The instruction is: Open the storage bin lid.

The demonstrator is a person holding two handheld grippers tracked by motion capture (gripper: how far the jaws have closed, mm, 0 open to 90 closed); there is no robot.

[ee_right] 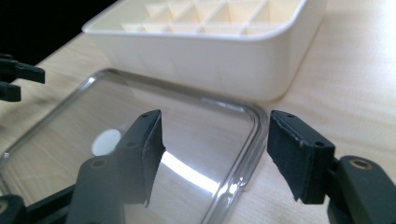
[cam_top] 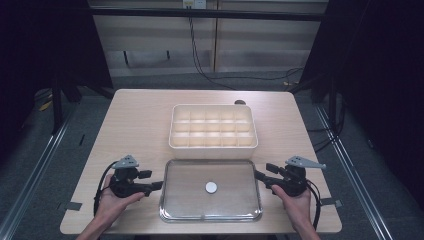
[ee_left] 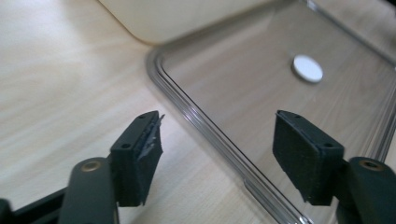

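You see a pale wooden table (cam_top: 135,125) with fine light grain. On it sits a cream-white divided box (cam_top: 214,127), its grid of compartments the same cream. The lid (cam_top: 180,200) in front of it is clear, with a silvery-grey rim and one white round spot (cam_top: 211,187) at its centre. Your left gripper (cam_top: 159,185) and right gripper (cam_top: 258,175) are black, each topped by a grey plate.

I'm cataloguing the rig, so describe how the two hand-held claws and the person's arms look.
Both are black, two-jawed tools. The left claw and right claw each carry a grey three-cornered plate on top and trail a black cable back past the wrist. Close up, the left claw's pads are blocky and matte black, fixed with small screws, on arms with brass-coloured pivots; one pad's facing looks frayed. The forearms are bare, no sleeves visible.
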